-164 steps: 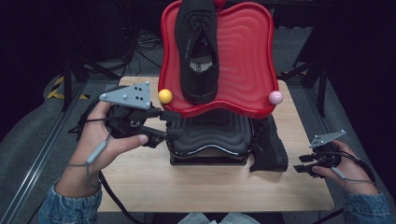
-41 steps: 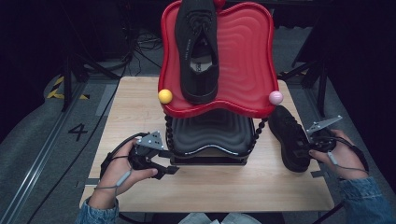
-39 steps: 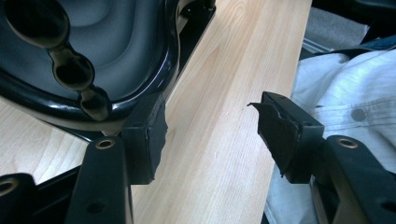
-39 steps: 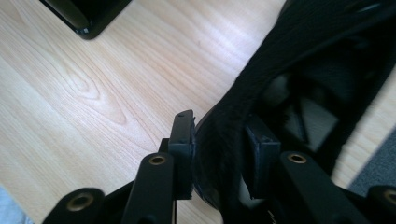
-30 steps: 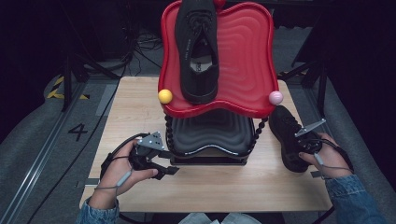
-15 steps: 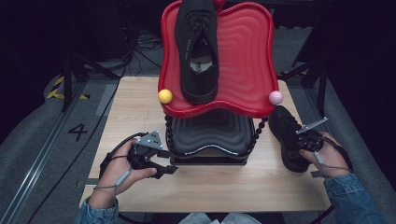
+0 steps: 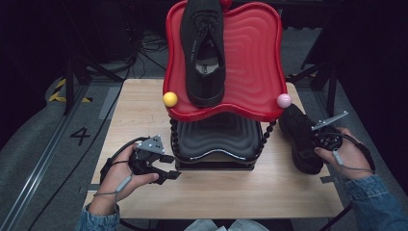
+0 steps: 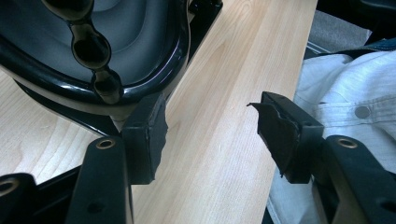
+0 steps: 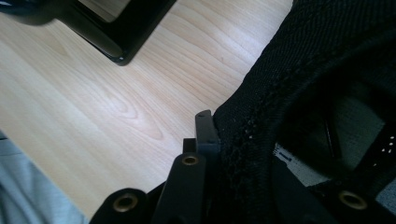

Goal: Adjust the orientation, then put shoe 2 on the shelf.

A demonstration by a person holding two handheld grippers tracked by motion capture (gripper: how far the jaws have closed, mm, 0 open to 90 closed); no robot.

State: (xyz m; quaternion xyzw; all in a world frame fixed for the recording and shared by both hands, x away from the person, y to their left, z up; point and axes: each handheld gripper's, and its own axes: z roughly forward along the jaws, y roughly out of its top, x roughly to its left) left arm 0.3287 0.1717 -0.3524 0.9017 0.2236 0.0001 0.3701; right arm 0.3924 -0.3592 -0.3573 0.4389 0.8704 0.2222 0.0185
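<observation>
The right tool (image 7: 321, 139) is seen at the right edge of the high view, clamped on the collar of the shoe (image 7: 300, 137) lying on the desk (image 7: 216, 192), just right of the black rack (image 7: 216, 139). In the right gripper view one jaw is pressed flat against the outside of the knit wall of the shoe (image 9: 299, 93), while the other is buried inside the opening, so only a thin strip of fabric is held.

The left tool (image 7: 161, 166) is parked low at the lower left of the high view, beside the rack's base, jaws wide apart with nothing between them; in the left gripper view bare wood (image 8: 219, 140) is seen in the gap of the left tool (image 8: 210, 126).

Up top, the twin shoe (image 7: 203, 48) is already seated on the left half of the red tray (image 7: 255, 57), with the right half left free.

Now the risks. The bite is taken on soft knit near the heel, so on a lift the toe is likely to droop and the shoe could be swung or peeled out of the jaws. The pink ball (image 7: 284, 100) and the tray's rim hang right above the toe; a straight rise could be caught there, and the tray jolted. A clumsy landing could also nudge the seated shoe.
</observation>
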